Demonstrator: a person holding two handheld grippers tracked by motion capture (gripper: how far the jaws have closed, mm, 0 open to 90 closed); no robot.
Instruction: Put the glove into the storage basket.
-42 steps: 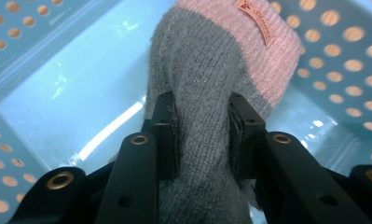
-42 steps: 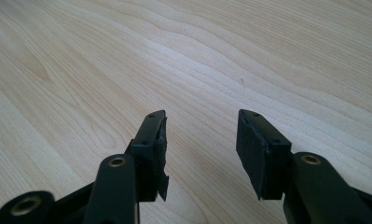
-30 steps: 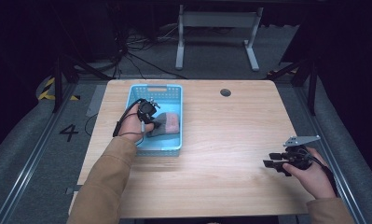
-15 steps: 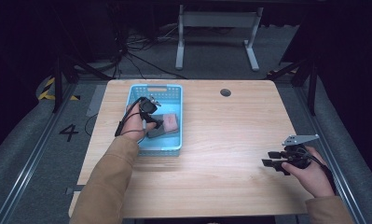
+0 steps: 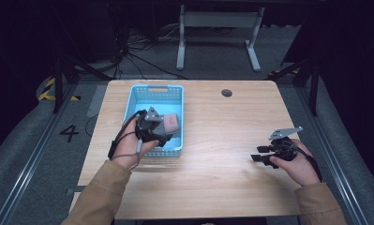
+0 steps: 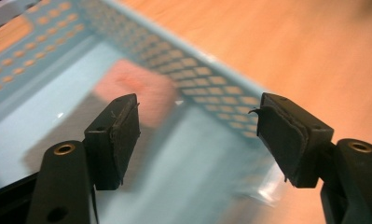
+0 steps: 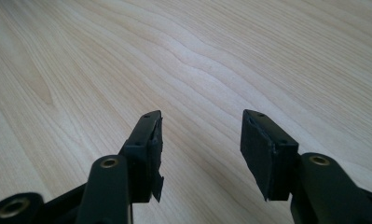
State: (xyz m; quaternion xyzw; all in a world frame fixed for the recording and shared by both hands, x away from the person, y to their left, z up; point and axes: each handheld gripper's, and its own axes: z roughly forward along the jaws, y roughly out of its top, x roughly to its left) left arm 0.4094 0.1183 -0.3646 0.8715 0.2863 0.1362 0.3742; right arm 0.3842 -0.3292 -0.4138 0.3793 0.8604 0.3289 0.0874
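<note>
Left of centre in the high view, the left hand-held gripper (image 5: 162,138) has just been opening, nothing between its spread jaws, above the basket (image 5: 153,90) holding the pink block (image 5: 170,123). The right hand-held gripper (image 5: 258,154), lower right over the bench (image 5: 222,178), has just been opening too, empty.

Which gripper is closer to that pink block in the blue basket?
Left. The left gripper hovers open over the blue plastic basket, beside the pink block; the right gripper is far across the table.

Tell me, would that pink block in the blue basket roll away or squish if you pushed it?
Probably no rolling: the pink block looks flat-sided and lies low on the floor of the blue basket. It may be soft, like a sponge, but the blurred left gripper view leaves that unsure. Pushed, it would likely slide until it meets the basket's wall. It looks light for its size.
</note>
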